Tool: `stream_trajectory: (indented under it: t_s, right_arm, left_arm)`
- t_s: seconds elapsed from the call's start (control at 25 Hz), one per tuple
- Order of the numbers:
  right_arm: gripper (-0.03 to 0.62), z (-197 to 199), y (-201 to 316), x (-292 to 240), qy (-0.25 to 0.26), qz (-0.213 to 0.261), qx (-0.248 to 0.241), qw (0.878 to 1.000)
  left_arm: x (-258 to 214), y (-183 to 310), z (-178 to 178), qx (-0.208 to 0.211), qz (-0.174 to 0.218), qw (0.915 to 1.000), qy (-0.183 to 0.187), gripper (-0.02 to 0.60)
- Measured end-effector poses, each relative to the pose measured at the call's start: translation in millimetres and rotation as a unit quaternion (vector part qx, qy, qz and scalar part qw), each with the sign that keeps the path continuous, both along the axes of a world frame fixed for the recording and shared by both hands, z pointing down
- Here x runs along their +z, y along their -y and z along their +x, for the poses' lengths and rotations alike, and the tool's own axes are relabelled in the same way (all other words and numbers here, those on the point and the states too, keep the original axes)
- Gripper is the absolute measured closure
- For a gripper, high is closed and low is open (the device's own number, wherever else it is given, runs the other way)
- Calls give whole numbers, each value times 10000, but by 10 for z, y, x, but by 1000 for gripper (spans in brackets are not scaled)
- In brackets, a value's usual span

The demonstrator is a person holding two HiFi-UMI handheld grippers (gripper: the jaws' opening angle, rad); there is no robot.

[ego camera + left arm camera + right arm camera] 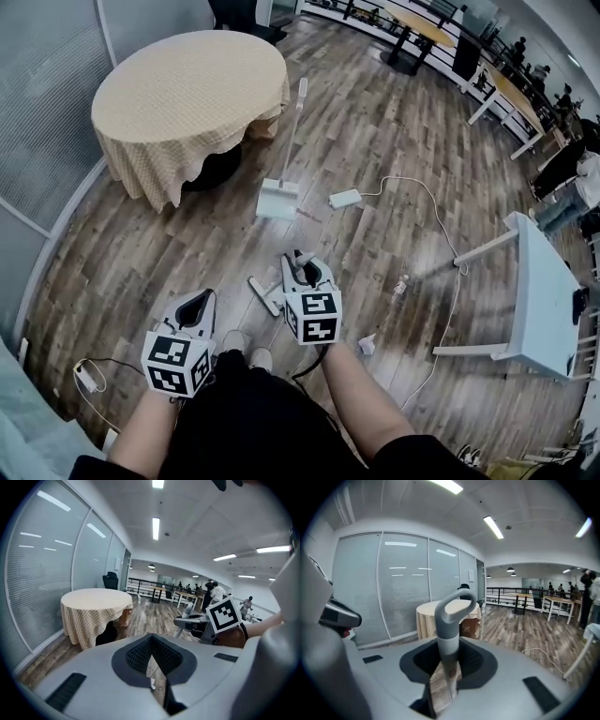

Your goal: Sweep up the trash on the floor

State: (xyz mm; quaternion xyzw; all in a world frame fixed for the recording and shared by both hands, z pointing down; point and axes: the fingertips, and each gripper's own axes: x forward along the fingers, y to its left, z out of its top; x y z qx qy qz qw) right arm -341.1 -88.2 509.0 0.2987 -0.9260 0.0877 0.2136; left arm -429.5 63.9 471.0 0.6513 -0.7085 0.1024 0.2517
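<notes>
Here, at the lower left of the head view, the left claw (195, 306) is clenched on nothing, kept spare. At centre, the right claw (305, 266) grasps the broom (449, 620) for sweeping, its head (265, 295) on the plank floor (375, 141). The dustpan (278, 199) stands above, and the trash (367, 345) lies at lower right.

Bright, cool light comes from long ceiling strips (155, 528) that glare white in both gripper views. The wooden floor (375, 141) carries a faint sheen, and soft shadow pools under the round tabletop (187, 89). Fisheye distortion bends the edges; corners darken.
</notes>
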Motion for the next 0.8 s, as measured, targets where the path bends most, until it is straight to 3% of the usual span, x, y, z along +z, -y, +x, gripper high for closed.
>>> stream_trajectory:
  t_s: [0.36, 0.6, 0.8]
  right_arm:
    - [496, -162, 238, 410, -353, 166, 200, 9990]
    - [496, -9, 502, 473, -522, 436, 668, 9954]
    - [494, 214, 802, 492, -622, 548, 965, 9919]
  left_arm:
    - [34, 139, -336, 56, 34, 9999, -87, 586]
    - [143, 157, -465, 124, -69, 9997, -217, 588]
    - [212, 286, -422, 451, -186, 9986, -188, 586]
